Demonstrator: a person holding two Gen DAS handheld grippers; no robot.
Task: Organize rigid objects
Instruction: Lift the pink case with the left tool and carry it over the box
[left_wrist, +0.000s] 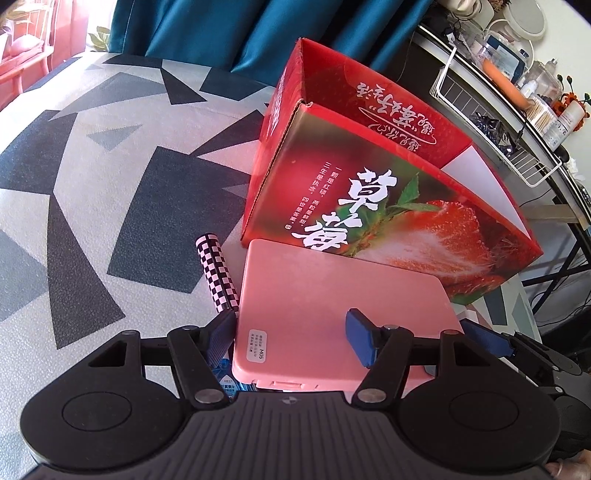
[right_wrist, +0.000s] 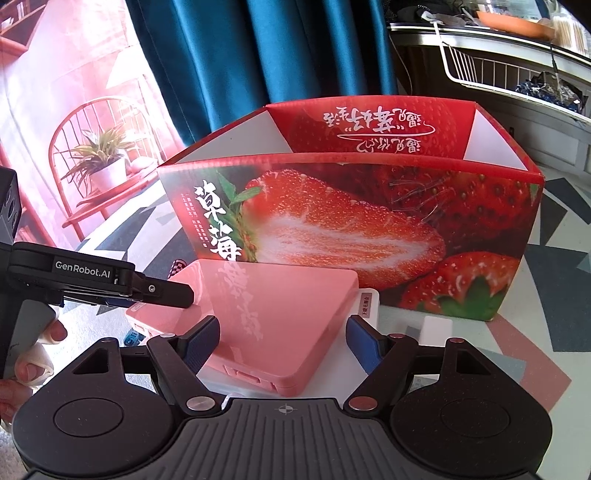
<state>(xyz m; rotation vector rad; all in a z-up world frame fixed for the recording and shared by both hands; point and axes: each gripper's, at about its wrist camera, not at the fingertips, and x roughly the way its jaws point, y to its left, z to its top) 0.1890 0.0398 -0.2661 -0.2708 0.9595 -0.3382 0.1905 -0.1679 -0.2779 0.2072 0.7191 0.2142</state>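
A flat pink case (left_wrist: 332, 295) lies tilted in front of an open red strawberry box (left_wrist: 388, 192). My left gripper (left_wrist: 291, 314) stands over the case's left part. Its left finger is just outside the left edge, and its right finger hangs over the top face with its pad bare. In the right wrist view the pink case (right_wrist: 273, 314) points a corner at me. My right gripper (right_wrist: 283, 321) straddles that corner, open: its left finger meets the case's edge and its right finger stands apart from it. The left gripper's finger (right_wrist: 181, 293) reaches in from the left.
A pink-and-black checkered tube (left_wrist: 218, 273) lies left of the case on the patterned tablecloth (left_wrist: 92, 221). White boxes (right_wrist: 369, 306) and a blue packet (right_wrist: 133, 338) lie under and beside the case. A wire basket (left_wrist: 509, 147) hangs off a shelf at right. Teal curtain behind.
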